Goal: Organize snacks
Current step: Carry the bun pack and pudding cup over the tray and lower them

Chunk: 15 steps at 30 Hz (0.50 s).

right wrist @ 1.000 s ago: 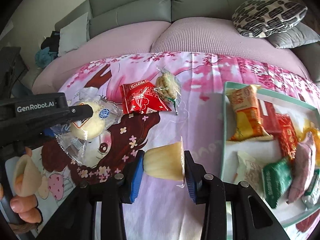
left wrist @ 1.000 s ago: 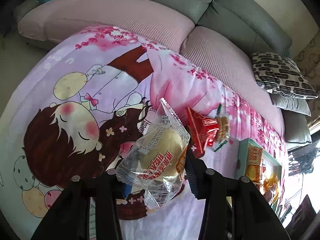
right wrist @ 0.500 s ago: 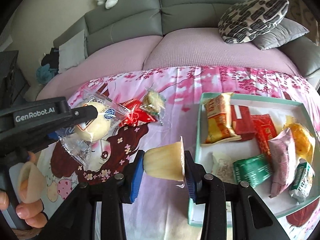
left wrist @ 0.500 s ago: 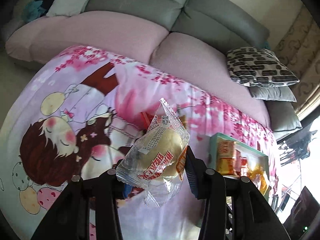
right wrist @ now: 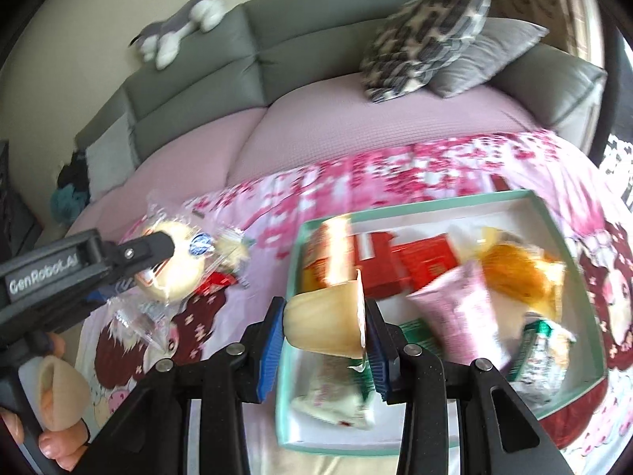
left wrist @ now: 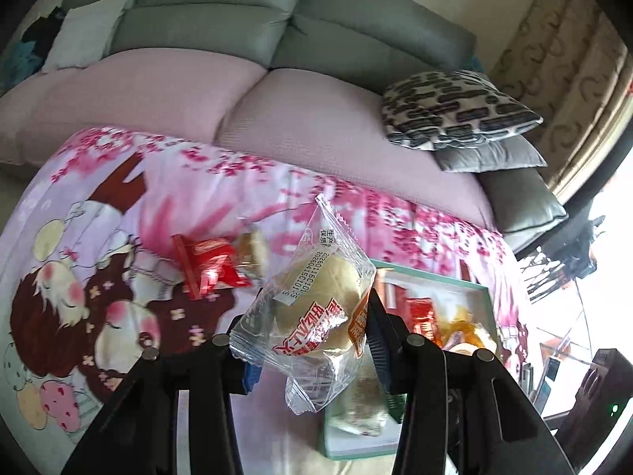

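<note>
The left gripper (left wrist: 312, 340) is clamped on a round pale bun sealed in a clear plastic wrapper with red lettering (left wrist: 316, 312), held up off the pink cartoon-print cloth (left wrist: 118, 213). Beyond its left finger lie a red foil snack packet (left wrist: 207, 263) and a small clear-wrapped biscuit (left wrist: 253, 247), touching each other on the cloth. To the right, the right gripper (right wrist: 326, 330) grips a pale yellow plastic jelly cup (right wrist: 324, 322) lying on its side, lid against the right pad. Past and below those fingers sits the shallow mint-green cardboard box (right wrist: 415, 208) (its contents blurred) with orange, red, pink and green packets inside.
</note>
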Tool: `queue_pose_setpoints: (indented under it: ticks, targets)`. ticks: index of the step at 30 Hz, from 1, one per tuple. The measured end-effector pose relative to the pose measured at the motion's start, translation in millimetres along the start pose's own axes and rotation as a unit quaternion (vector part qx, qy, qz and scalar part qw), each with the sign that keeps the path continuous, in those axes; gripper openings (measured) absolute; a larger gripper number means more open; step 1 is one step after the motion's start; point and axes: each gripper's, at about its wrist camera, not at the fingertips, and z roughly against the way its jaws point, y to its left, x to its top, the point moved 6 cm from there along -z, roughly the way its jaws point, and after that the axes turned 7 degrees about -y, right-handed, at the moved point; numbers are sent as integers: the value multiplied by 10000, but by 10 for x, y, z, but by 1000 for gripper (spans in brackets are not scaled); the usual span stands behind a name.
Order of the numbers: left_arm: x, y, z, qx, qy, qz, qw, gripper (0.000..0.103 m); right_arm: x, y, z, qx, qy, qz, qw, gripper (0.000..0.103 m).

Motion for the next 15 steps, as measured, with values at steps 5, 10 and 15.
queue_pose_setpoints:
  ticks: [5,10,15]
  targets:
    - [-80,-297,-106,-135,102,-135,9998,47,92,-367,98,-229,-128,-316,9992,40]
    - [-200,-621,-237,-232,242,-412,9986,47,143,-769,184,-572,-196,-547,9967,40]
    - [-299,-871,-345,-284,363,-671,9967,47,164,-1153,248,-902,-232,-789,9925,40]
